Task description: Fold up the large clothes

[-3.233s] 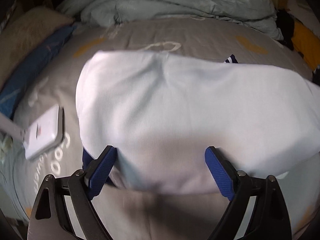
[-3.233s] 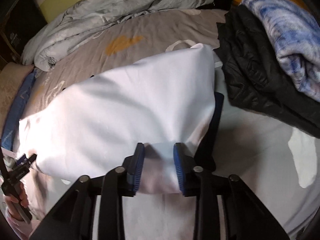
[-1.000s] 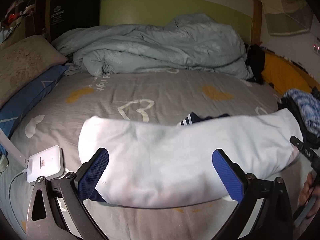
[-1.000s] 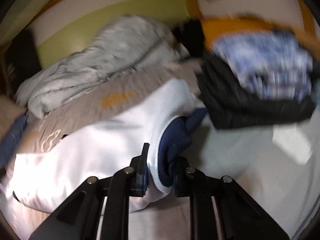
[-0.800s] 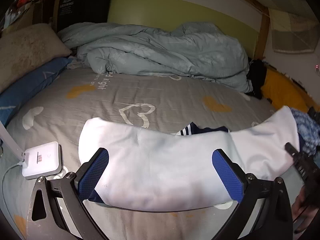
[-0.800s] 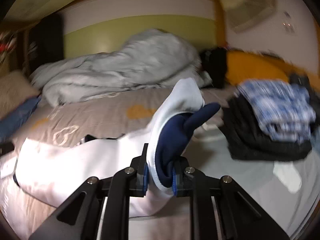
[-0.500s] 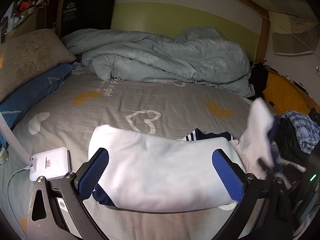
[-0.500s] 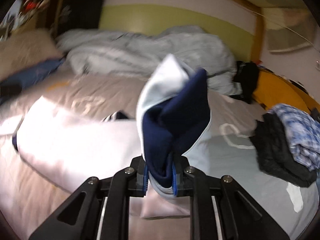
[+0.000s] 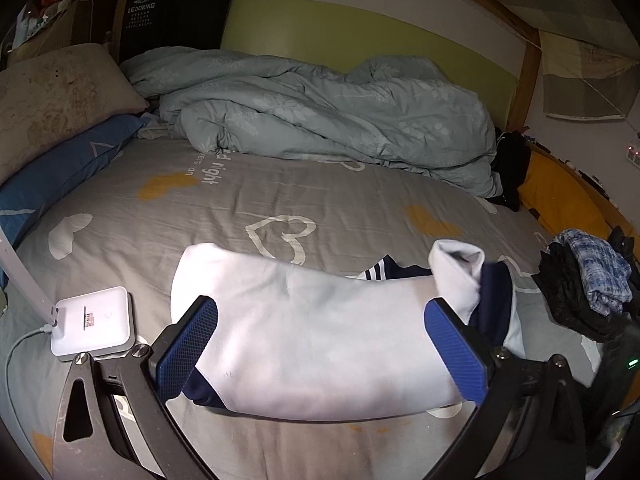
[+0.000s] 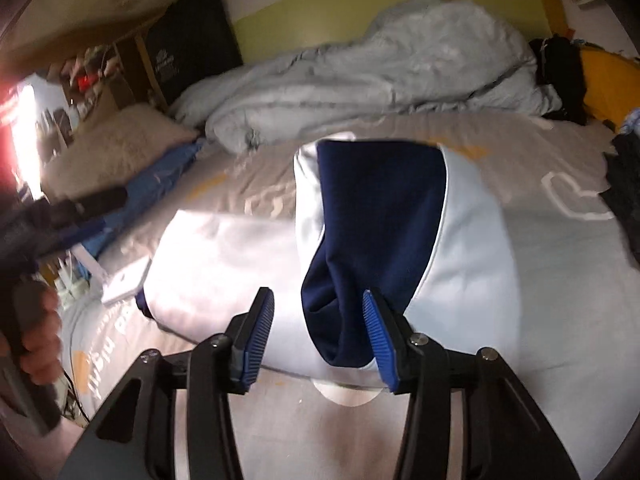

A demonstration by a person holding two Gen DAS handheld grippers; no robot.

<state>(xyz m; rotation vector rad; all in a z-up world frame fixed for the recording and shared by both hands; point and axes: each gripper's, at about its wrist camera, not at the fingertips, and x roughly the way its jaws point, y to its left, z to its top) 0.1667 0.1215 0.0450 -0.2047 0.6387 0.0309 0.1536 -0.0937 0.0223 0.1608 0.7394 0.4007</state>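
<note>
A white garment with navy lining (image 9: 320,336) lies folded in a long band across the grey bed sheet (image 9: 240,200). Its right end is flipped over toward the middle, navy side up (image 10: 380,216). My left gripper (image 9: 320,356) is open and empty, hovering above the near edge of the garment. My right gripper (image 10: 316,336) is open, its jaws apart around the folded-over end; the cloth sits loose between the pads. The left gripper and the hand holding it also show at the left of the right wrist view (image 10: 60,220).
A white power bank with cable (image 9: 94,322) lies left of the garment. A crumpled pale duvet (image 9: 320,120) fills the back of the bed. Pillows (image 9: 52,120) are at the left. A pile of dark and blue plaid clothes (image 9: 584,284) sits at the right.
My right gripper carried the garment's right end up and over toward the left, then opened and let it go. My left gripper stayed open, drawn back from the garment.
</note>
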